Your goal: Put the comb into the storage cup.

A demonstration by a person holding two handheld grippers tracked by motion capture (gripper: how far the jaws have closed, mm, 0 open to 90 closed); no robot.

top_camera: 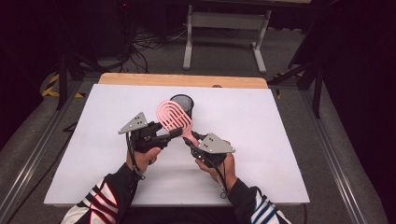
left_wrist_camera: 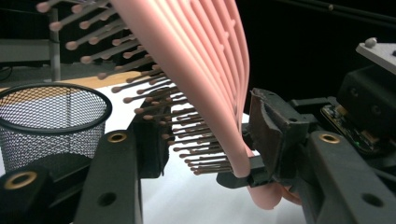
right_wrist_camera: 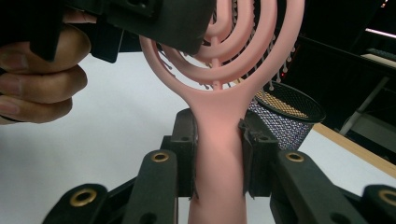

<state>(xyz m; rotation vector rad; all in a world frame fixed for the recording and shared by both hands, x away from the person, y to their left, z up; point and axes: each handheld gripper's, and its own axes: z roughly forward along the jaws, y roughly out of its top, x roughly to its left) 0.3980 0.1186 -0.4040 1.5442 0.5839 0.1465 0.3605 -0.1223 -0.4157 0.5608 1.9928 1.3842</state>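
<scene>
A pink hairbrush with a looped open head hangs above the white tabletop. My right gripper is shut on its handle, both pads flat against the sides. In the left gripper view the brush head stands between my left gripper's jaws. The right pad lies against the brush's back and the bristle tips meet the left pad. In the high view my left gripper comes at the head's lower edge from the left. A black mesh cup stands just behind the brush.
The mesh cup is upright and looks empty. The white board ends in a wooden strip at the far side. Beyond the table stand a grey desk frame and floor cables. Both forearms enter from the bottom edge.
</scene>
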